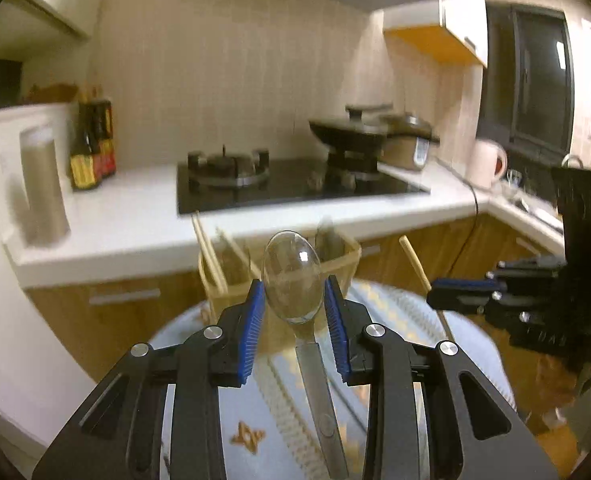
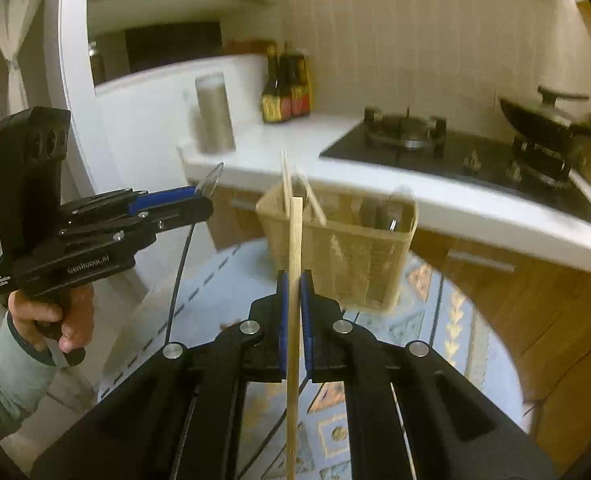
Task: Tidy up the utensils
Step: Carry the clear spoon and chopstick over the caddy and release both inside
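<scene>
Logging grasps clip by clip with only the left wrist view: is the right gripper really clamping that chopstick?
Observer: Yes; the right wrist view shows the right gripper with both blue pads pressed on the upright chopstick.
Reviewer: And my spoon, side-on?
Observer: The spoon bowl juts past the left gripper fingertips.
Reviewer: Chopstick near the basket?
Observer: Its tip overlaps the basket left end in the image; depth unclear.

A home kitchen is being shown. A black gas hob [image 1: 295,184] is being set into a white countertop [image 1: 127,216], with a lidded wok [image 1: 351,128] on its right burner, sauce bottles [image 1: 93,148] to the left, wooden cabinets [image 1: 107,320] below, and a tiled wall [image 1: 231,72] behind.
</scene>
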`<action>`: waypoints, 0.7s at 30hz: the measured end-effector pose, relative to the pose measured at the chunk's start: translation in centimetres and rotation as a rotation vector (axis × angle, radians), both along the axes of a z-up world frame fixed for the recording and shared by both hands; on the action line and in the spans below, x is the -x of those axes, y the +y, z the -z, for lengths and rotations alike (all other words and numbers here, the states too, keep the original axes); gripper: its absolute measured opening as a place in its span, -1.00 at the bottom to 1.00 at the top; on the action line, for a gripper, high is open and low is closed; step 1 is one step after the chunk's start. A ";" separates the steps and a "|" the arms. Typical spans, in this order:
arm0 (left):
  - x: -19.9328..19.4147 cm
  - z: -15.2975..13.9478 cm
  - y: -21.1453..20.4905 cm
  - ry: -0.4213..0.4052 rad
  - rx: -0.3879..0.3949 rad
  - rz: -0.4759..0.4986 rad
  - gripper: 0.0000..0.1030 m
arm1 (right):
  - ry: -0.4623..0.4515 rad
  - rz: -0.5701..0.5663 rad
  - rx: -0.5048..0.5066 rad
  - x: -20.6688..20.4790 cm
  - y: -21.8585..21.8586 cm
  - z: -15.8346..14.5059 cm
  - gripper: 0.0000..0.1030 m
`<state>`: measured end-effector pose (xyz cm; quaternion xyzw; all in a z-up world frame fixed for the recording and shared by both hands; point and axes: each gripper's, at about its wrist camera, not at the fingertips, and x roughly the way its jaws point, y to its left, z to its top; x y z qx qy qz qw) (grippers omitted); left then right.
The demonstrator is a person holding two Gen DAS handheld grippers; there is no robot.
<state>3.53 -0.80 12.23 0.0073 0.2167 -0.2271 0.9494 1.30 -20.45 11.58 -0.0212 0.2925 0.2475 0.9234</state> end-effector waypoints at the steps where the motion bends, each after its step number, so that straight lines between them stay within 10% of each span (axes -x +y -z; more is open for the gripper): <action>1: -0.2 -0.7 0.0 -0.016 0.013 -0.003 -0.44 | -0.018 0.005 -0.005 -0.1 -0.1 -0.5 -0.91; 10: -4.7 -5.2 -0.7 -0.137 0.154 -0.043 -0.44 | -0.107 0.100 -0.118 -5.1 -2.2 -4.4 -0.91; 21: -11.8 -2.5 -3.4 -0.245 0.120 -0.148 -0.44 | -0.299 0.310 -0.143 -13.1 -2.7 -5.2 -0.91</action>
